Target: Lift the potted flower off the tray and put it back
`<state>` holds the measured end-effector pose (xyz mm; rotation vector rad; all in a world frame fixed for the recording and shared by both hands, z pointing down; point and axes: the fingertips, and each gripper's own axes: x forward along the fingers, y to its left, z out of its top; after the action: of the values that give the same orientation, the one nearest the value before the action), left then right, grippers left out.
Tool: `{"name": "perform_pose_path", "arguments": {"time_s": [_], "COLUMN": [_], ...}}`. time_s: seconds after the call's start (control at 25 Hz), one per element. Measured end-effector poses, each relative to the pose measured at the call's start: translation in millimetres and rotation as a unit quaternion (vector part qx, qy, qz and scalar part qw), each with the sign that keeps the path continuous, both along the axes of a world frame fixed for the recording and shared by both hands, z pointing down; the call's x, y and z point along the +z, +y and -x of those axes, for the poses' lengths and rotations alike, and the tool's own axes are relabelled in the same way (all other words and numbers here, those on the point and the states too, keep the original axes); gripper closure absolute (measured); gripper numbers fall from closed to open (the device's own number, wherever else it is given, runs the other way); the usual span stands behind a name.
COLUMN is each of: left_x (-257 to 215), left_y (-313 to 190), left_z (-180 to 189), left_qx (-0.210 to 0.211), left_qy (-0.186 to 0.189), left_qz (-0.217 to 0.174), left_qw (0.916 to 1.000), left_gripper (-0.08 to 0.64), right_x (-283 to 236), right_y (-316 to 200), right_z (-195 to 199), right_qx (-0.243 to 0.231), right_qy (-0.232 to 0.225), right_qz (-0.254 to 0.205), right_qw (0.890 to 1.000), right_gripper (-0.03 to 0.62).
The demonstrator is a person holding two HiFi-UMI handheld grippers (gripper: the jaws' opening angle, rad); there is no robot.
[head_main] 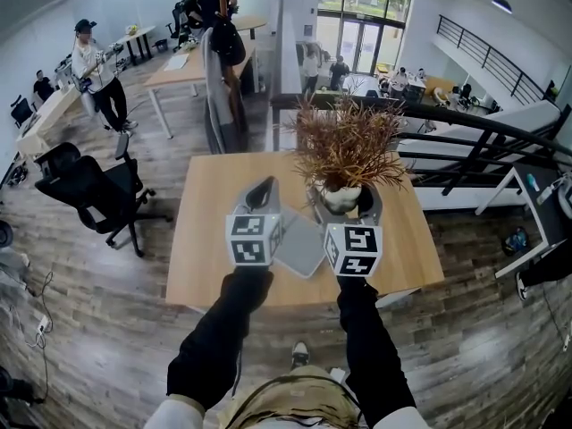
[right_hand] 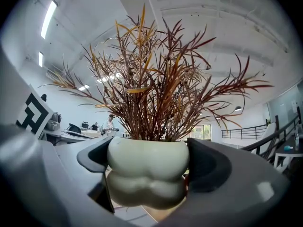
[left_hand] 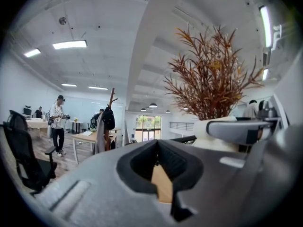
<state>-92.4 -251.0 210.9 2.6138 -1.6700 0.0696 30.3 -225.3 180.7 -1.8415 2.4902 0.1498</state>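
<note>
Right gripper (head_main: 344, 206) was clamped on the potted flower (right_hand: 151, 103), its two dark padded jaws pressing the cream, lobed pot (right_hand: 142, 162) from 9 and 3 o'clock, with the rust-brown, spiky foliage spreading upward and outward above them. In the right gripper view the pot's underside showed with a grey surface and a strip of wood below it, so the plant looked raised rather than resting, though whether it had fully cleared the surface could not be told for certain. In the head view the grey tray (head_main: 299, 247) lay flat at about 7 o'clock from the pot, with nothing standing on it, between the two marker cubes. At 9 o'clock from the tray was the left gripper (head_main: 261, 193), jaws brought together at their tips and gripping nothing, with only a sliver of tabletop visible through the hollow between the pads. Both grippers were over the light wooden table (head_main: 214, 231). A black office chair (head_main: 89, 190) stood on the plank floor at 9 o'clock from the table, a coat stand (head_main: 223, 52) hung with dark garments rose at 12 o'clock, a standing person (head_main: 98, 70) in a cap was off at 10 o'clock, and a dark railing (head_main: 500, 132) ran at 3 o'clock.
</note>
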Motion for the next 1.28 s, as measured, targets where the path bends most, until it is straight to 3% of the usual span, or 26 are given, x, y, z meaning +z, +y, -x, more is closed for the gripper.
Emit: {"name": "perform_pose_path", "arguments": {"time_s": [0.56,1.28], "left_x": [-0.6,51.4], "left_y": [2.5,-11.1], "left_z": [-8.3,-6.0], "left_qx": [0.006,0.000], "left_qy": [-0.002,-0.016], "left_qz": [-0.001,0.035], "left_qw": [1.0000,0.9993], "left_gripper": [0.558,0.558], "right_x": [-0.2,51.5], "right_y": [4.0,-8.0], "right_z": [-2.1,3.5], "right_qx": [-0.003,-0.018], "right_qy": [0.002,0.001], "right_qz": [-0.011,0.004], "right_qw": [1.000,1.000], "right_gripper": [0.100,0.100]}}
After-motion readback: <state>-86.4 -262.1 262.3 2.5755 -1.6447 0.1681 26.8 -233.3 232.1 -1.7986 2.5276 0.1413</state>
